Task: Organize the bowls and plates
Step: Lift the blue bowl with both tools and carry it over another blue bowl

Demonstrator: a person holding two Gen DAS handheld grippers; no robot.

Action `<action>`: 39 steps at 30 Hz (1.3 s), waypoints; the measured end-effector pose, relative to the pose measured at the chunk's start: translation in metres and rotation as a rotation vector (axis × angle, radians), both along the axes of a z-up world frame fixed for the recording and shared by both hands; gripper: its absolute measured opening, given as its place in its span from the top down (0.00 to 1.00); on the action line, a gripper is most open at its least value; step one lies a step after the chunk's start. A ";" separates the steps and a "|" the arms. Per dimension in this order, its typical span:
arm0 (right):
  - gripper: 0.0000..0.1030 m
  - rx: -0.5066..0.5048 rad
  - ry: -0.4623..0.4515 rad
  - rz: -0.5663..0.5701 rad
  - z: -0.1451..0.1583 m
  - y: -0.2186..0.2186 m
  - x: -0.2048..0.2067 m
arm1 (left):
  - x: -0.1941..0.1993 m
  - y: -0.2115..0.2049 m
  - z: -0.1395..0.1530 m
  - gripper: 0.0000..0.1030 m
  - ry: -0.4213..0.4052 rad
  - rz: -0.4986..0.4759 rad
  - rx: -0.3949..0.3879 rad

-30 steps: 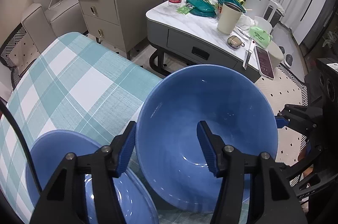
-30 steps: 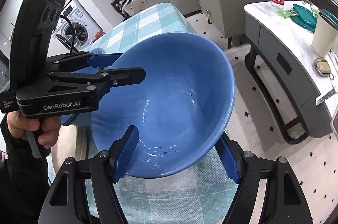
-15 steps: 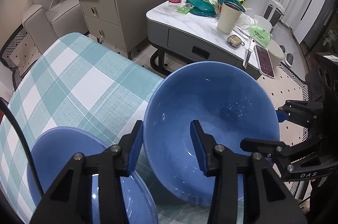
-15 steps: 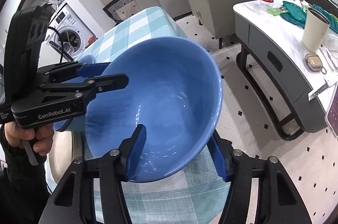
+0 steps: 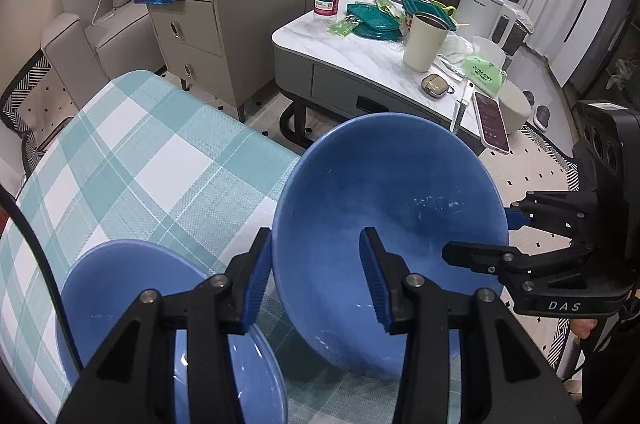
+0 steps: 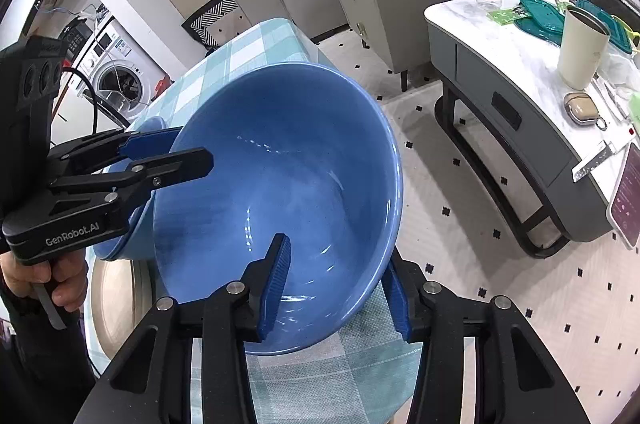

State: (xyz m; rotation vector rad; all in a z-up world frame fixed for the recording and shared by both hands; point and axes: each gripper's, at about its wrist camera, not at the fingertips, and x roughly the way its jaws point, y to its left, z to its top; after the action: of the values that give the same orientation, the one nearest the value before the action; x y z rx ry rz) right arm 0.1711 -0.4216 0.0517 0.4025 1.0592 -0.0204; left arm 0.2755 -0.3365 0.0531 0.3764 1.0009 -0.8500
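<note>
1. Large blue bowl (image 5: 384, 224): tilted at the table (image 5: 132, 160) edge, pinched on opposite rims for a two-handed carry.
2. Left gripper (image 5: 316, 276): jaws narrow, clamping the 9 o'clock rim.
3. Right gripper (image 6: 340, 288): jaws closing over the 5 o'clock rim.
4. Second bowl (image 5: 120, 288): on the table at 8 o'clock, likely the stacking target.

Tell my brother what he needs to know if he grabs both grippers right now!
Left gripper: shut on the big blue bowl, one finger inside the rim, one outside.
Right gripper: jaws closing over the opposite rim. I cannot tell whether the pads press yet.
Things: the big blue bowl sits tilted near the edge of the checked table. The smaller blue bowl stands beside it, under the left gripper.
Done: the big bowl is gripped on one side.
Left: finish the right grip, then probably stack the two bowls. Nothing is stacked yet.
</note>
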 end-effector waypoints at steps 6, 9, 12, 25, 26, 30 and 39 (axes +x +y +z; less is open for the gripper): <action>0.55 -0.005 -0.012 -0.003 0.005 -0.002 0.001 | -0.001 0.002 0.003 0.58 -0.001 0.000 -0.009; 0.56 -0.001 -0.018 -0.003 0.005 -0.002 0.001 | -0.001 0.002 0.003 0.58 0.000 0.004 -0.009; 0.58 0.010 -0.017 -0.007 0.002 -0.004 0.002 | -0.001 0.004 0.003 0.58 0.004 0.009 -0.012; 0.63 0.031 -0.016 -0.020 -0.002 -0.011 0.003 | -0.002 0.011 -0.007 0.58 0.052 0.014 -0.037; 0.63 0.032 -0.016 -0.019 -0.002 -0.011 0.003 | -0.002 0.012 -0.007 0.58 0.053 0.015 -0.037; 0.65 0.014 -0.030 -0.013 -0.001 -0.008 0.004 | -0.003 0.012 -0.008 0.58 0.051 0.014 -0.040; 0.65 -0.001 -0.038 -0.007 0.002 -0.006 0.003 | -0.003 0.015 -0.002 0.61 0.040 0.016 -0.050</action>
State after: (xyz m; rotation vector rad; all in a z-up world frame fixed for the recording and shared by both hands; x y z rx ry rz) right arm 0.1743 -0.4280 0.0537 0.4046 1.0206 -0.0190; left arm 0.2721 -0.3218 0.0510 0.3098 1.0166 -0.8697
